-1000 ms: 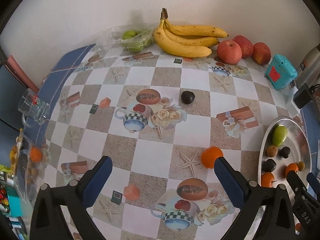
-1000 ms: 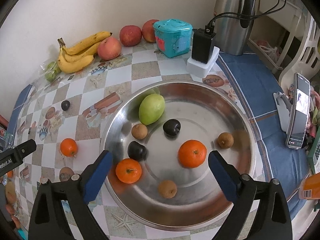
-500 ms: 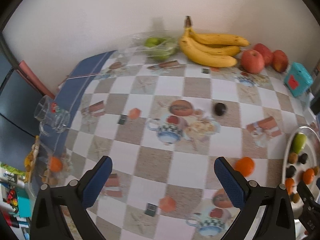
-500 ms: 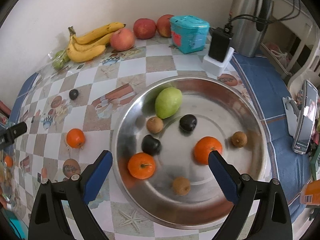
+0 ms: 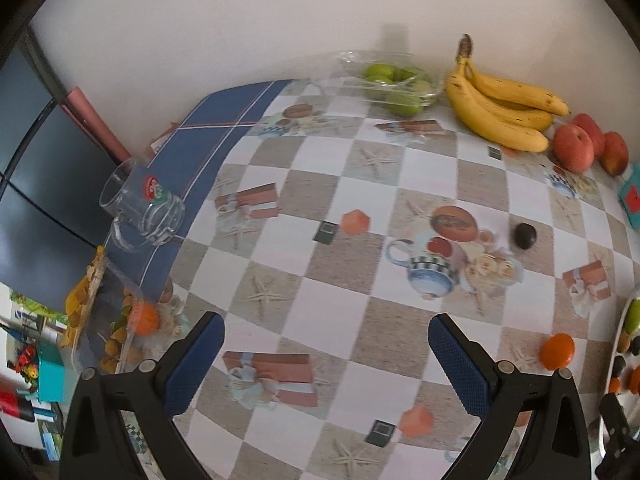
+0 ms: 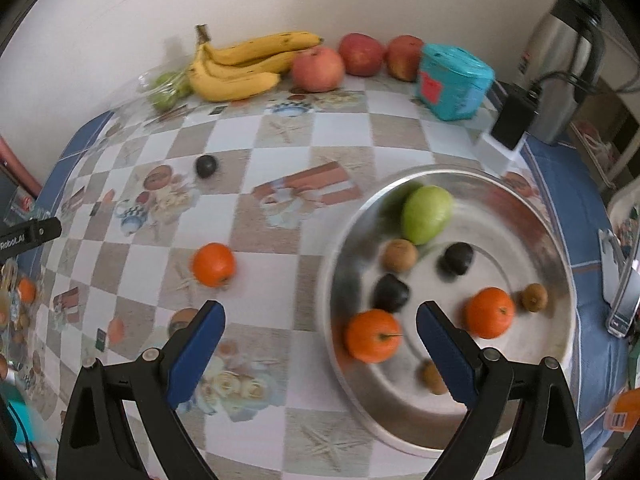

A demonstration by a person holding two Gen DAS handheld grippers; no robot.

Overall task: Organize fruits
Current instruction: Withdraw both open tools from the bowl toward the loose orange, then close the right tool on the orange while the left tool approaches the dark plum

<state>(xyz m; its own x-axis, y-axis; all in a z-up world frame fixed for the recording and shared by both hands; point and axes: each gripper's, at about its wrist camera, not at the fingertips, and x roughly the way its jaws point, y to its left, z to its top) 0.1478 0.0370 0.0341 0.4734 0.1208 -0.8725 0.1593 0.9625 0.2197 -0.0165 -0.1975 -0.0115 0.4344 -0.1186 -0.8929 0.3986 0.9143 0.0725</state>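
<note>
Checkered tablecloth table (image 6: pixel 344 136) against a plain white wall, fruit all over it. My right gripper (image 6: pixel 320 332) hangs over the table with its blue pads spread wide, nothing between them; its right finger sits above the near-left rim of the steel bowl (image 6: pixel 556 248). Just ahead of its left finger a loose orange (image 6: pixel 213 265) lies on the cloth, left of the bowl and apart from it. Further back toward the wall a dark round fruit (image 6: pixel 206 166) also lies loose. In the bowl I see a green pear-like fruit (image 6: pixel 426 214), two oranges (image 6: pixel 373 335), two dark fruits (image 6: pixel 390 292) and three small brown ones (image 6: pixel 400 255), somewhat blurred. Along the table's back edge: bananas (image 6: pixel 240 66), three red apples (image 6: pixel 318 69), a teal box (image 6: pixel 454 80), bagged green fruit (image 6: pixel 166 88) at the back left. My left gripper (image 5: pixel 326 354) is also wide apart and empty, over the table's left half. From it the same orange (image 5: pixel 557 351) is off to the right, the dark fruit (image 5: pixel 525 235) beyond that. A glass mug (image 5: pixel 140 204) stands at the left edge on the blue border, and a clear bag of small fruit (image 5: pixel 120 320) lies at the near left edge.
</note>
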